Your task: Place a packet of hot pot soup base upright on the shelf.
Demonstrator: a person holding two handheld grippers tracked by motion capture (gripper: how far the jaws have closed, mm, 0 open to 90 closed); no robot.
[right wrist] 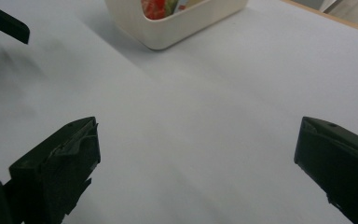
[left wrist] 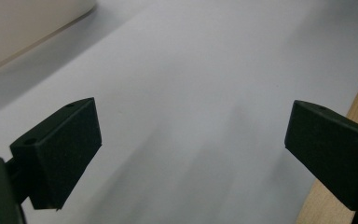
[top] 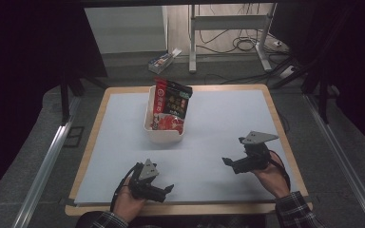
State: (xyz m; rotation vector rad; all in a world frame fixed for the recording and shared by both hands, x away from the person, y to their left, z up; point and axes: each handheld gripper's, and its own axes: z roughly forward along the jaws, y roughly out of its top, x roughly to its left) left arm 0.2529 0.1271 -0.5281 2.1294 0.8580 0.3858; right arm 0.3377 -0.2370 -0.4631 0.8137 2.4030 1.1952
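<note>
Nearest, left gripper by the tabletop's near edge, jaws spread, empty. Right gripper toward the right edge, also spread, empty. Bare mat between them. Farther, white tub near the far edge, long axis near-to-far, snack packet upright inside, leaning back.

packet: lower part hidden inside the bin; its print too small to read.
bin, left gripper view: cut off by the top and left edges, blurred.
bin, right gripper view: top cut off by the edge; contents show as a red scrap.
box beyond the bin: label too small to tell.
</note>
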